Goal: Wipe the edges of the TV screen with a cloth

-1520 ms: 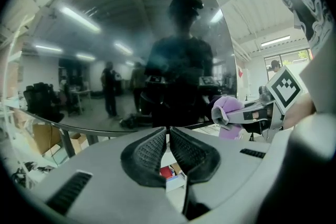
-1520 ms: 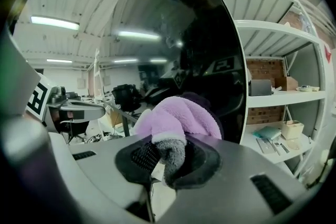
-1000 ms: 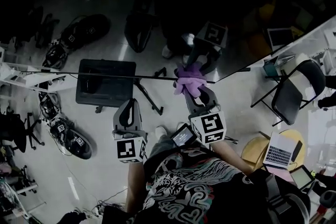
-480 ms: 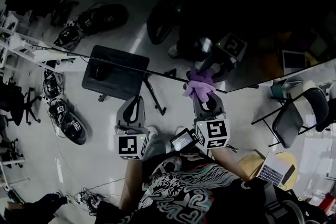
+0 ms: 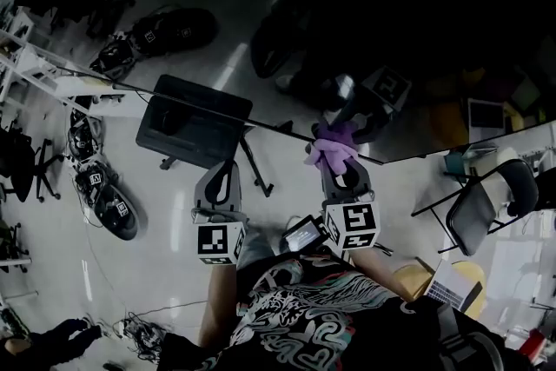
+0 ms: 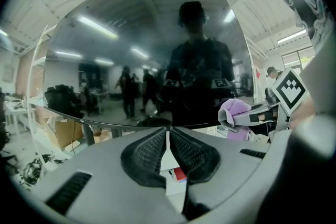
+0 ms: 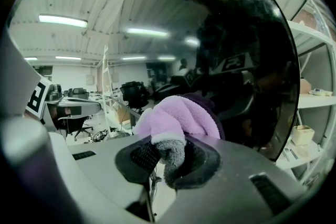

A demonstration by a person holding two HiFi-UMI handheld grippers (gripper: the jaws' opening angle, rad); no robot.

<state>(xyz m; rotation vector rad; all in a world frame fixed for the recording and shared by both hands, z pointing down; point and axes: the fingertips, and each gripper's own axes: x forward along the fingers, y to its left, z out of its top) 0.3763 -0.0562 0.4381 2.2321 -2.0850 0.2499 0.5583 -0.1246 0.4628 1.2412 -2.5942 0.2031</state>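
The TV screen [image 5: 391, 30] is a dark, mirror-like panel across the top of the head view, its lower edge slanting from upper left to right. A purple fleece cloth [image 5: 333, 145] is bunched against that edge, with my right gripper [image 5: 335, 155] shut on it. In the right gripper view the cloth [image 7: 178, 118] bulges out of the right gripper [image 7: 167, 157], close to the screen [image 7: 247, 60]. My left gripper [image 5: 220, 172] hangs shut and empty below the edge, left of the cloth. The left gripper view shows the left gripper [image 6: 168, 136] closed, facing the screen [image 6: 157, 60], with the cloth [image 6: 234, 113] off to the right.
A black stand base [image 5: 193, 122] sits on the floor under the screen. A folding chair [image 5: 478, 204] and a laptop [image 5: 447, 282] on a round table are at the right. Floor equipment [image 5: 104, 204] and a white rack [image 5: 52, 69] are at the left.
The head view has swung, so the screen edge slants more. The right gripper has kept the cloth on the lower edge. The left gripper has stayed below it, barely moving.
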